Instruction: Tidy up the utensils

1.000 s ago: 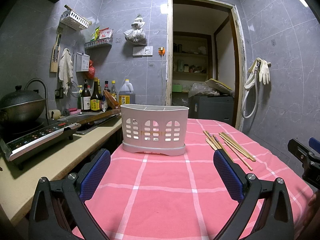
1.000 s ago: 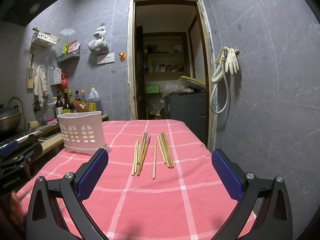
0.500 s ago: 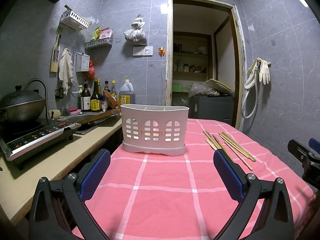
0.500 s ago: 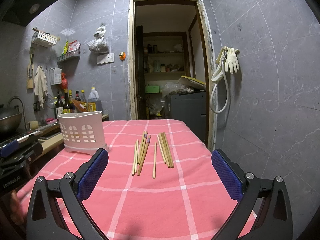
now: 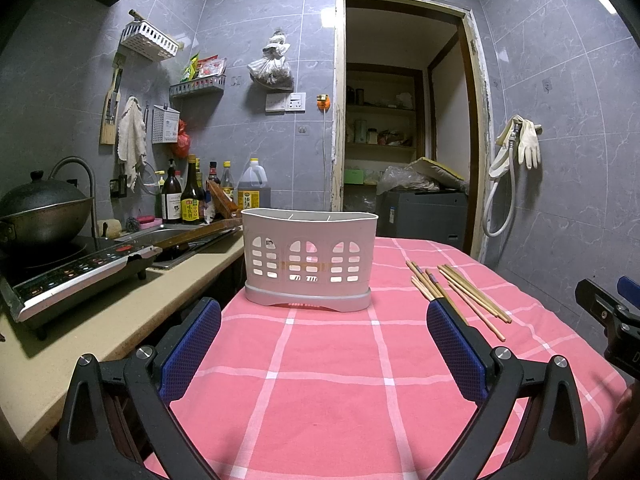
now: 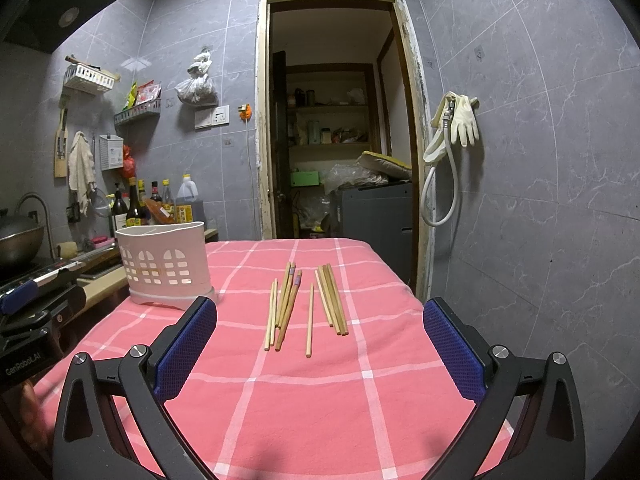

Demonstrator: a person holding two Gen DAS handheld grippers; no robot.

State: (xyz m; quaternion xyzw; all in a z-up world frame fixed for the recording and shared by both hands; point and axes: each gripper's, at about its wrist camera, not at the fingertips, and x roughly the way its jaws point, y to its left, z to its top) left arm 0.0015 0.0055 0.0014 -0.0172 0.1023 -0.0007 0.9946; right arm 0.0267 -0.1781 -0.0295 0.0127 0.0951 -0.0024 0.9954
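Wooden chopsticks [image 6: 306,306] lie ahead of right gripper [image 6: 320,344], seemingly apart.

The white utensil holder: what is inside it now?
The white utensil holder shows only inner dividers at its rim; no utensil sticks out. Its bottom is hidden by the walls.

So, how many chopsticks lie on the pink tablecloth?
About 10 chopsticks: five in the left cluster, a single one, four in the right cluster; overlaps may hide some.

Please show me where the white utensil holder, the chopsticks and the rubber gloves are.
white utensil holder [image 5: 308,264]: left wrist view, front wall.
chopsticks [image 6: 308,308]: right wrist view, single middle stick.
rubber gloves [image 6: 464,120]: right wrist view, palm.
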